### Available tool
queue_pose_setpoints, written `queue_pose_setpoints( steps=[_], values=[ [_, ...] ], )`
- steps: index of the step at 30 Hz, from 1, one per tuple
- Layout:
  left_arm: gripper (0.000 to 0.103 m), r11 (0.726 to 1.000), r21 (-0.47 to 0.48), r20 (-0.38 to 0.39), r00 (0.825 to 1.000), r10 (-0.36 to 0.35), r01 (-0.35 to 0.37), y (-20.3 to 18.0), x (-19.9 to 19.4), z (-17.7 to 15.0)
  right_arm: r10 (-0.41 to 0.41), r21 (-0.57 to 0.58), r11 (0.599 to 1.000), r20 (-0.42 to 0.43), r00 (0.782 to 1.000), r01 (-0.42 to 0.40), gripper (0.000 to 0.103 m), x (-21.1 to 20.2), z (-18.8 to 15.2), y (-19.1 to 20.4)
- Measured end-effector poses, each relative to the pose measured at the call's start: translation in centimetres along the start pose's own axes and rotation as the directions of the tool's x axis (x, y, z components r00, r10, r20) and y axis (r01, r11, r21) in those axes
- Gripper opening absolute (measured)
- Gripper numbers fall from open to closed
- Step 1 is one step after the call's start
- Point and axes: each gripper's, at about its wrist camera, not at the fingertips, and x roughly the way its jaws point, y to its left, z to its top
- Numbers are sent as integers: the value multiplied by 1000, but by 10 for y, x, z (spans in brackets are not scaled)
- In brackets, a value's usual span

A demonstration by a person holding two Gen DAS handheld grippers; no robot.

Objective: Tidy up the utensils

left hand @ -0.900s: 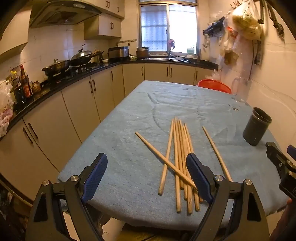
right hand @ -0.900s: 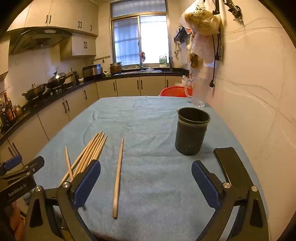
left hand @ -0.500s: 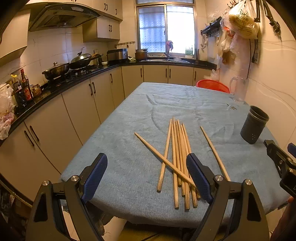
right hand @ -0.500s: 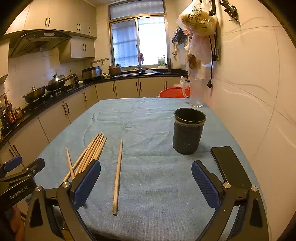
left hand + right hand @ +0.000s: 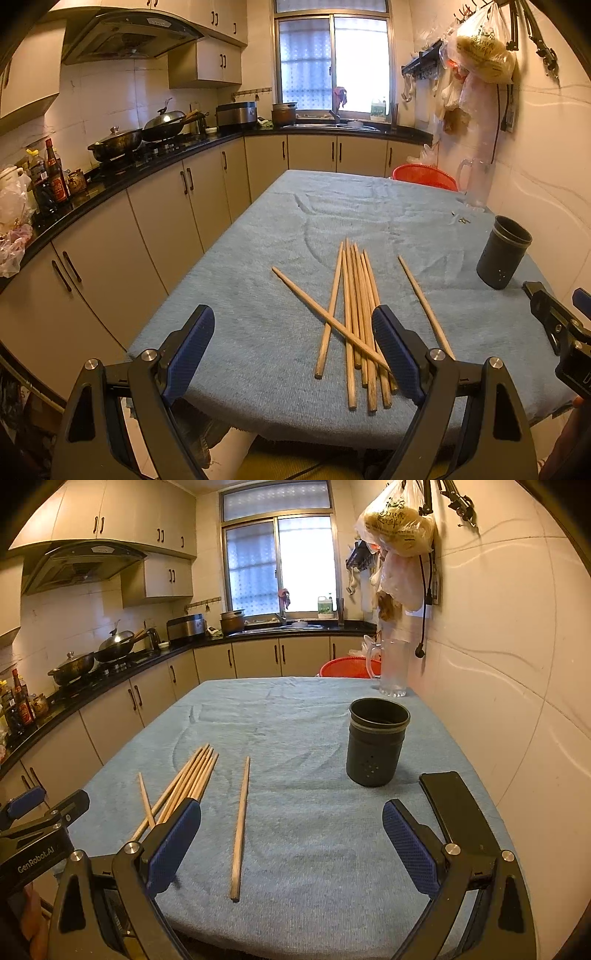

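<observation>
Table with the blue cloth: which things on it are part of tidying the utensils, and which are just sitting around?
Part of the job:
- bundle of chopsticks
- single chopstick
- dark holder cup

Just lying about:
- clear glass jug
- black phone
- red basket

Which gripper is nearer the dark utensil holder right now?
Right. The right gripper hangs open just short of the dark utensil holder, which stands ahead toward its right finger. The left gripper, also open, is over the chopstick bundle, farther away.
</observation>
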Motion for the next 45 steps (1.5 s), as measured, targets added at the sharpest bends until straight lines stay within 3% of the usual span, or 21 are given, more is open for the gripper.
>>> queue_pose_setpoints(
  steps=[17,28,30,34,40,42,45],
  values=[
    [86,1000,-1,10,1000,1,-1,1,-7,0,-33,-55,998,-60,998,30,101,-3,3,1],
    [86,1000,-3,3,1000,1,-1,2,-6,0,-5,-16,1000,-38,999,4,101,-1,1,-1],
    [86,1000,-7,-3,1000,-2,2,2,-4,0,4,-16,1000,-24,1000,-5,101,0,-1,-1],
    [86,999,-38,-69,997,-16,13,12,12,2,40,-18,999,-74,996,-42,101,13,4,-2],
    [86,992,-115,-215,974,-78,54,34,48,11,108,-11,994,-183,977,-112,101,47,20,3],
    [86,985,-151,-269,955,-125,86,42,61,16,144,-3,989,-222,964,-148,100,59,27,7],
    [86,963,-226,-359,907,-220,144,53,85,23,212,24,976,-291,933,-214,85,81,36,13]
  ],
)
